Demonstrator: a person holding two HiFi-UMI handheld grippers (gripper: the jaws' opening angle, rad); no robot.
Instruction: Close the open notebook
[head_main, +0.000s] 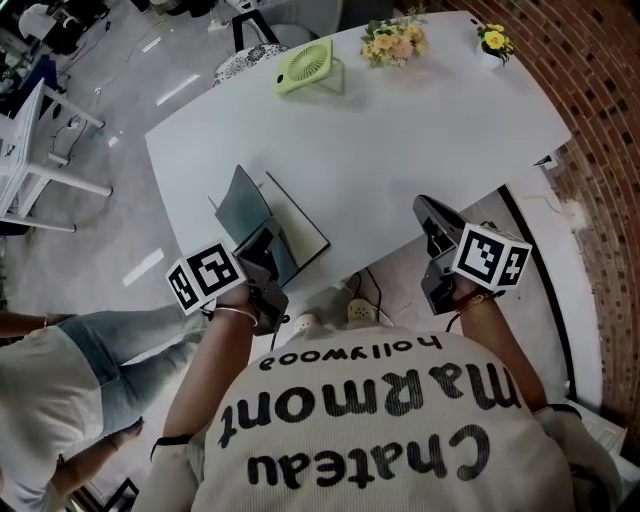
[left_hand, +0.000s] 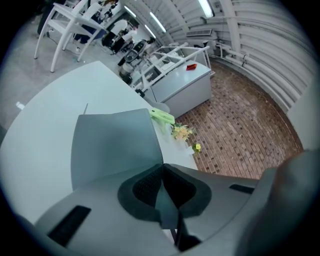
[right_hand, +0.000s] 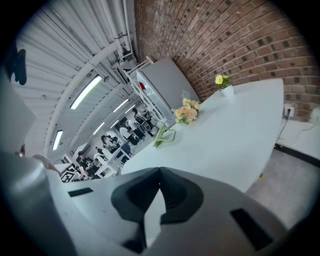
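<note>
The left gripper (head_main: 260, 242) covers the near corner of the notebook (head_main: 245, 205).

Smooth white table top (head_main: 420, 130), satin finish, soft reflections. Dark grey-blue notebook (head_main: 250, 205): matt cover, stiff like card or thin plastic; pale page beneath, prob. paper. Pale grey moulded plastic, matt, on left gripper (left_hand: 162, 167) & right gripper (right_hand: 159, 172), w/ black ribbed pads (left_hand: 145, 186), rubbery-looking. Lime-green plastic fan (head_main: 305, 65), slight gloss. Rough red-brown brick wall (head_main: 590, 70), matt. Polished grey floor (head_main: 150, 70), glossy w/ light streaks. Cream rib-knit top (head_main: 380, 440), soft cloth; faded blue denim (head_main: 120, 345) at left.
</note>
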